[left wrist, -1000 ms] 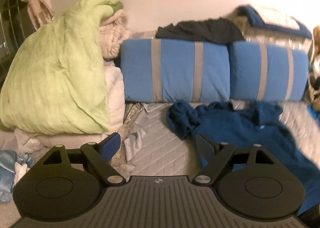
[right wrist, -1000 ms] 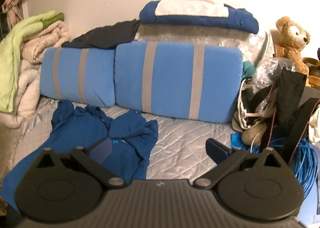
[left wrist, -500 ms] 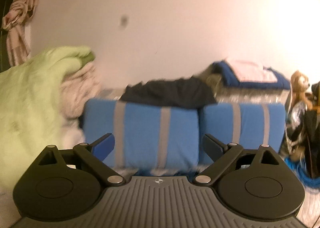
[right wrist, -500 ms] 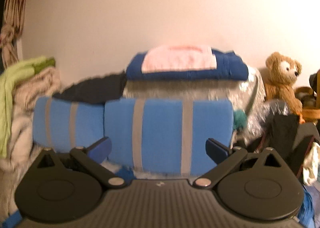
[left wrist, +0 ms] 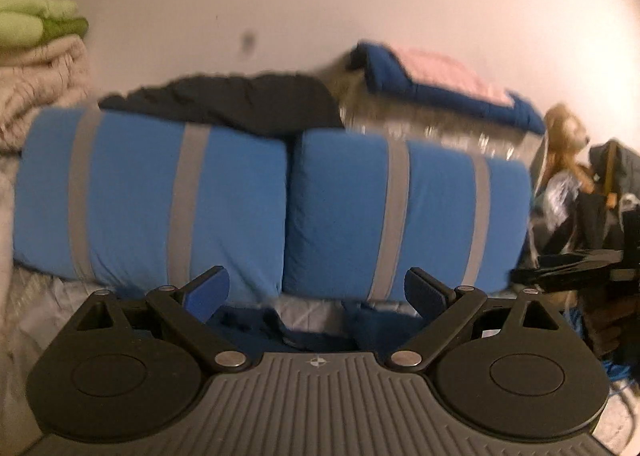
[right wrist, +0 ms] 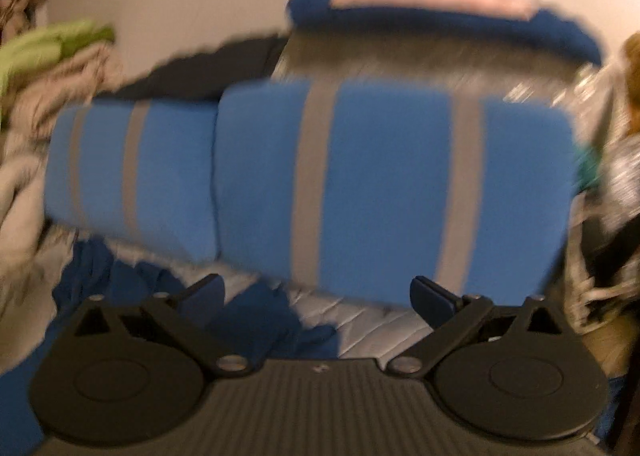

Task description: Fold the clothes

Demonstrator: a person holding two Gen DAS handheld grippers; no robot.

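Ahead of you, the two blue striped pillows [left wrist: 280,208] wall off the back. In front of them, quilted bedspread [right wrist: 372,326] lies bare beside the dark blue garment [right wrist: 256,320]. Right of the pillows, bags and cables [left wrist: 600,240] crowd the passage.

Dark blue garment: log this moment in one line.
dark blue garment: crumpled on quilted bedspread | left claw: open, empty | right claw: open, empty
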